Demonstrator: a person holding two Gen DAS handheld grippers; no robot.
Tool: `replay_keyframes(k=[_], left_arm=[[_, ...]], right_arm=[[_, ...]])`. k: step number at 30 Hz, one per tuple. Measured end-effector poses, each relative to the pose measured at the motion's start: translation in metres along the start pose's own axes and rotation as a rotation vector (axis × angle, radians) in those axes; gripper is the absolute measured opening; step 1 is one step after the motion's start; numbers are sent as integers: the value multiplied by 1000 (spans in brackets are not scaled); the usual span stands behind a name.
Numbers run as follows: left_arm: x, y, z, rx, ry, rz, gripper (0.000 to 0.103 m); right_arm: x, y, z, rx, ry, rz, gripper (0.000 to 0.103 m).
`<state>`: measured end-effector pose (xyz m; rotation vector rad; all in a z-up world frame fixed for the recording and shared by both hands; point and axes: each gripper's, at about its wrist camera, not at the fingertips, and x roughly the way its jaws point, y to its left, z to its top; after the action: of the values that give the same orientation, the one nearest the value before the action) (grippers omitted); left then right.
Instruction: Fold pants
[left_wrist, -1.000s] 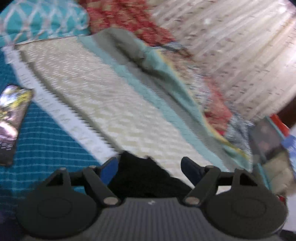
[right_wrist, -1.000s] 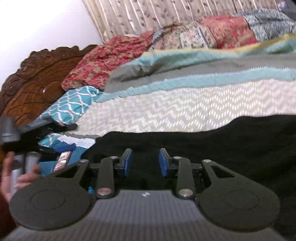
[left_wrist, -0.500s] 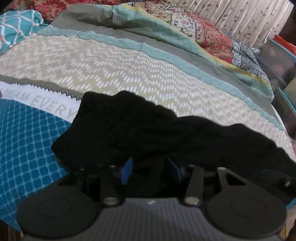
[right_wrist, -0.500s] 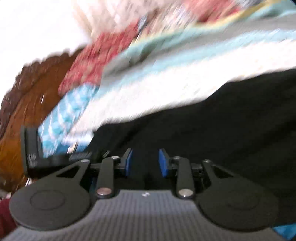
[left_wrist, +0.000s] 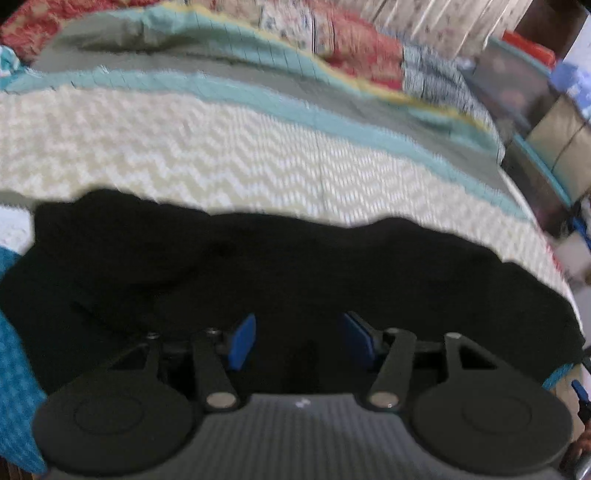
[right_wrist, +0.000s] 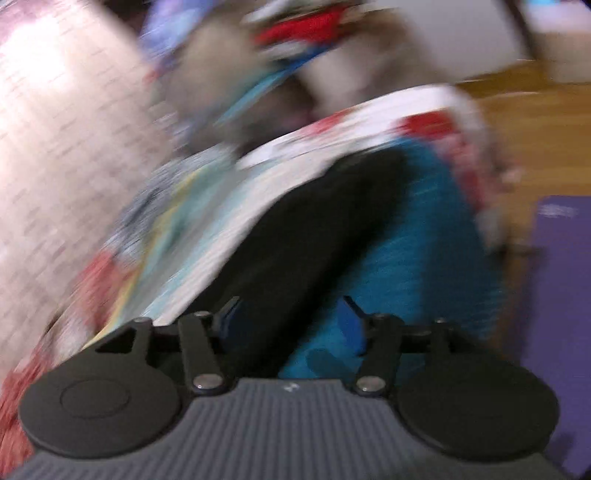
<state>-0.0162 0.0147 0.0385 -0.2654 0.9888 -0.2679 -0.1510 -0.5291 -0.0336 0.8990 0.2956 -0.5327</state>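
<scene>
I see the black pants (left_wrist: 280, 266) lying limp and bunched across the bed (left_wrist: 221, 162). My left gripper (left_wrist: 299, 341) and right gripper (right_wrist: 291, 325), jaws just widened, hold nothing. Soft, light cloth; I would pinch a hem edge.

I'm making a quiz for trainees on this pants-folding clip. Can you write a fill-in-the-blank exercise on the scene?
1. The pants are ____ in colour.
2. They lie on a ____.
3. Beyond them runs a cream band of the bedspread with a ____ pattern.
4. Near the right hand-held gripper the bedspread is ____.

Answers: black; bed; zigzag; blue
</scene>
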Motion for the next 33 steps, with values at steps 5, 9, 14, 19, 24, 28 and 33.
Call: replay_keyframes(k=[5,9,14,19,24,28,33], left_arm=[[13,-13,-11,14,43,47,59],[13,-15,-9,16,49,70,60],[16,-18,-10,26,57,94,60],[15,-16,-7,18,57,84,62],[1,-6,-3,-31,27,47,62],[-22,7,2,-74,-35,21,63],[-54,36,3,-140,-116,9,67]], right_arm=[[26,-20,21,26,-23,9,68],[54,-22,35,-23,-10,-6,72],[66,-19,48,-64,-23,-13,65],[71,-2,59,-158,4,19,12],[37,65,61,-396,-25,142,11],[2,156,21,-835,7,276,11],[-19,220,-104,-1392,201,406,20]])
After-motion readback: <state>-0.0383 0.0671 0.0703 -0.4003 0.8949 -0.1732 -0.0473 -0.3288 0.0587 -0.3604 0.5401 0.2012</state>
